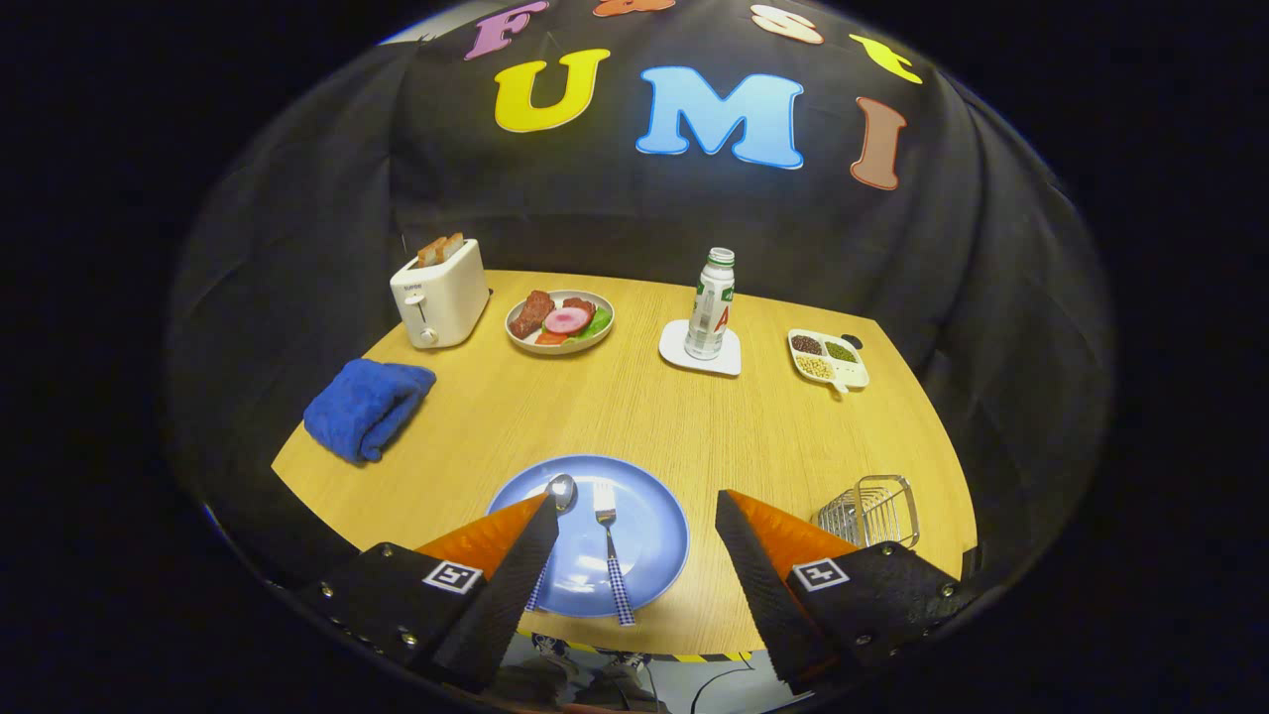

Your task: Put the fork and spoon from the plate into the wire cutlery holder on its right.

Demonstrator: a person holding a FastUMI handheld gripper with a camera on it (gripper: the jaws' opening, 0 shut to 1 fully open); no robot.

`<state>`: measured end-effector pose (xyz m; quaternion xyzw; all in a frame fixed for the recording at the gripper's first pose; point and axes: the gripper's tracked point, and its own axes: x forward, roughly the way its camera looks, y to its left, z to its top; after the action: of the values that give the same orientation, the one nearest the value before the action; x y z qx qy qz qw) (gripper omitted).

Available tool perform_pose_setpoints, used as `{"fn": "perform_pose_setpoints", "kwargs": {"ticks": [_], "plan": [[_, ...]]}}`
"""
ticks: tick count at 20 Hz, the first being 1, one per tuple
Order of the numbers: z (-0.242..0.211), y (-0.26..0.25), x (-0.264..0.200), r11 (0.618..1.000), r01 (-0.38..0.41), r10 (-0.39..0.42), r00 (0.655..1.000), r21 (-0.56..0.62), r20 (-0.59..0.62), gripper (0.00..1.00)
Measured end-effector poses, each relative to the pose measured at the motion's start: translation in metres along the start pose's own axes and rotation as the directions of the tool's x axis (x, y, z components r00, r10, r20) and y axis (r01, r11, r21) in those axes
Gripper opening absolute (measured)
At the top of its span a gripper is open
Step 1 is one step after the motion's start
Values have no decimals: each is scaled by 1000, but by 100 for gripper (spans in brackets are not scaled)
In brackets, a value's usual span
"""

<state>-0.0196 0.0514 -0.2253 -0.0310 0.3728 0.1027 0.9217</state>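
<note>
Gripper view showed the claw (pixel 634 516) spread wide, empty, above the blue plate (pixel 659 535); the fork (pixel 612 555) and spoon (pixel 555 511) looked thin, stiff, likely slippery, best pinched mid-handle.

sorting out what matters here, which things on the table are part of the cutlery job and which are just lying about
Part of the job:
- metal fork with checked handle
- metal spoon with checked handle
- round blue plate
- wire cutlery holder
- gripper, jaws open above the plate

Just lying about:
- white toaster
- plate of meat
- white bottle on a coaster
- divided dish of beans
- folded blue towel
</note>
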Motion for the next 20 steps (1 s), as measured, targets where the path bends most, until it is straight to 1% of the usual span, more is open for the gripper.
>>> {"fn": "perform_pose_setpoints", "kwargs": {"ticks": [4, 10, 12, 17, 20], "plan": [[-26, 3, 16, 998, -12, 5, 995, -63, -99, 98], [-48, 5, 34, 995, -25, 7, 984, -95, -178, 98], [-57, 4, 39, 995, -21, -1, 975, -100, -222, 98], [-83, 9, 57, 996, -55, 28, 942, -70, -334, 97], [-91, 10, 65, 992, -62, 16, 931, -114, -363, 97]]}}
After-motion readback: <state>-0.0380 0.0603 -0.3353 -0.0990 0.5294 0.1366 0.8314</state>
